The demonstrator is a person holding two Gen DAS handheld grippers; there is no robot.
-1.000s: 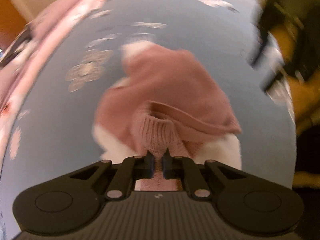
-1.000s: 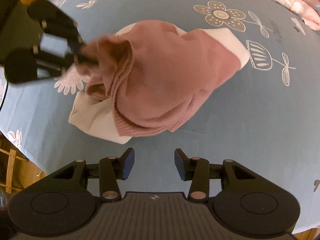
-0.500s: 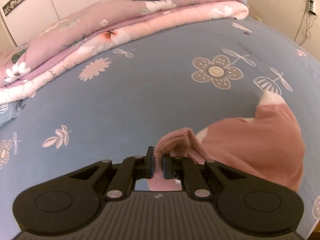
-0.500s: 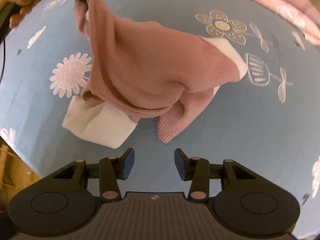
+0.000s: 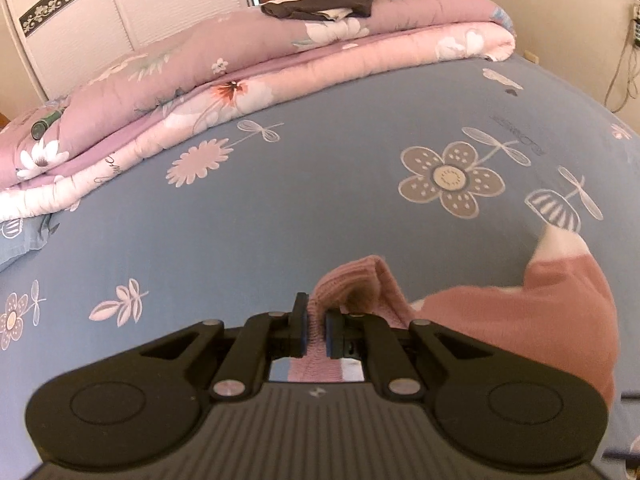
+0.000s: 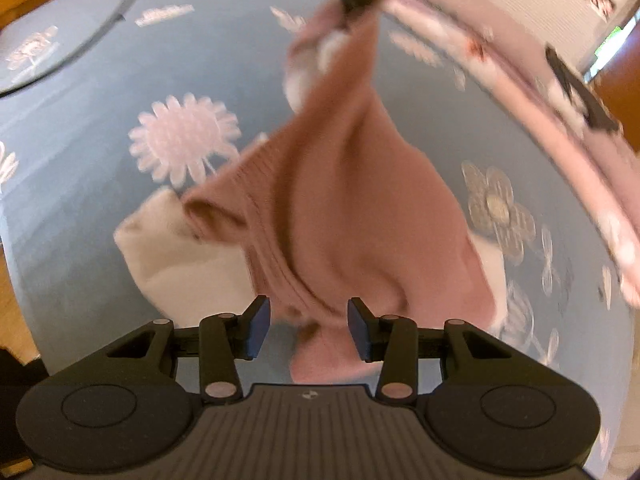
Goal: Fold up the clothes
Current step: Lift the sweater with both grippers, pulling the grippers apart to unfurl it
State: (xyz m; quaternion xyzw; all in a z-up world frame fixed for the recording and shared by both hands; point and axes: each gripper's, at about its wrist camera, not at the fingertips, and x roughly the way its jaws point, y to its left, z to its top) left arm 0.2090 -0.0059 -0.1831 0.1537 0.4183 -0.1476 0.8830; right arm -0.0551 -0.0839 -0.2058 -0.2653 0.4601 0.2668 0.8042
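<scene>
- The left gripper (image 5: 316,330) is clamped tight on a ribbed pink edge of the sweater (image 5: 520,320), the knit squeezed between its two pads.
- In the left wrist view that pinched edge humps up just past the fingertips, and the rest of the sweater trails off to the right, over the blue sheet (image 5: 280,220).
- A white part of the sweater pokes up at its far tip, close to a striped flower printed on the sheet.
- The right gripper (image 6: 308,330) hangs over the sweater with its jaws spread, blue pads showing on both sides.
- Pink knit lies in the gap between those jaws, but neither pad presses on it.
- From the right wrist view the sweater rises in a long peak toward the top of the frame, where the dark left gripper holds it; that part is blurred, so the exact grip point is hard to make out.
- A white panel of the sweater spreads on the sheet to the left of the peak, beside a pale daisy print.
- A folded pink quilt (image 5: 240,80) lies along the far side of the bed, with a dark garment (image 5: 320,6) on top.
- White wardrobe doors (image 5: 120,20) stand behind the quilt.
</scene>
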